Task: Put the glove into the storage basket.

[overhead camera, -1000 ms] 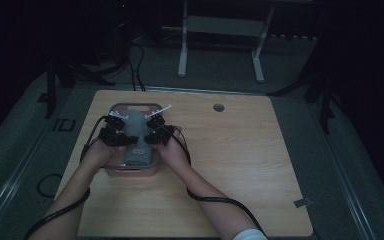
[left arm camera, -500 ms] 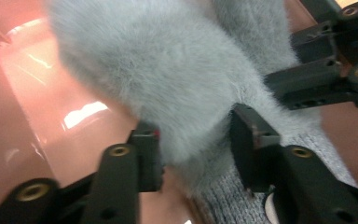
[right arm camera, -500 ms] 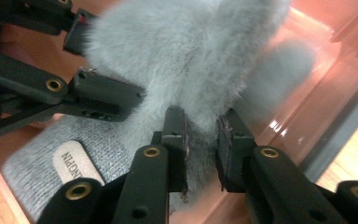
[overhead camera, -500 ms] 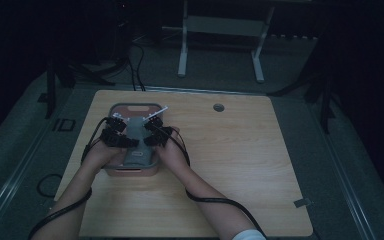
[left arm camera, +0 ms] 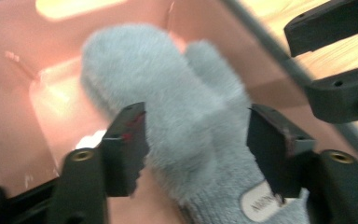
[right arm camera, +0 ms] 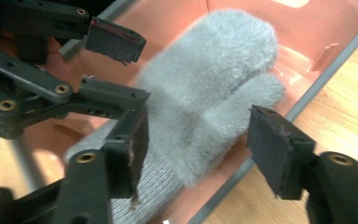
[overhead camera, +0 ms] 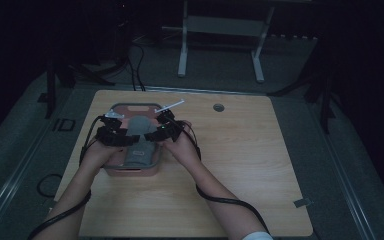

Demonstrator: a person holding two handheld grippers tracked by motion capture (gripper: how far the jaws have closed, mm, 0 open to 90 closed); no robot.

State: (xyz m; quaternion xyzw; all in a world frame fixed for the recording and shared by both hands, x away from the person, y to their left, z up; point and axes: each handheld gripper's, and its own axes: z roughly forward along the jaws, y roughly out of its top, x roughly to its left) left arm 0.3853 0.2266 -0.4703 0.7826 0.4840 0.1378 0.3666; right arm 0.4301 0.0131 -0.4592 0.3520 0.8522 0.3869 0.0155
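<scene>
A fluffy grey mitten (overhead camera: 139, 131) lies flat inside a pink bin (overhead camera: 130, 105) at the table's left. My left gripper (overhead camera: 122, 136) hovers over the bin's left side, my right gripper (overhead camera: 155, 132) over its right. In the left gripper view the mitten (left arm camera: 168, 102) lies below and between my left gripper's (left arm camera: 196, 140) open jaws, cuff and label nearest; the right gripper (left arm camera: 300, 58) shows at the upper right. In the right gripper view my right gripper (right arm camera: 198, 140) stands open over the mitten's (right arm camera: 214, 79) thumb side, with the left gripper (right arm camera: 121, 70) open at the upper left.
The bin stands on a wooden table (overhead camera: 240, 165) with a round cable hole (overhead camera: 218, 107) at the back. Bare wood stretches to the right and front of the bin. A white stand (overhead camera: 220, 30) and cables (overhead camera: 135, 60) are on the floor behind.
The mitten, held up between the two grippers a second ago, has come down and now lies in the bin. Both grippers have sunk a little with it.
</scene>
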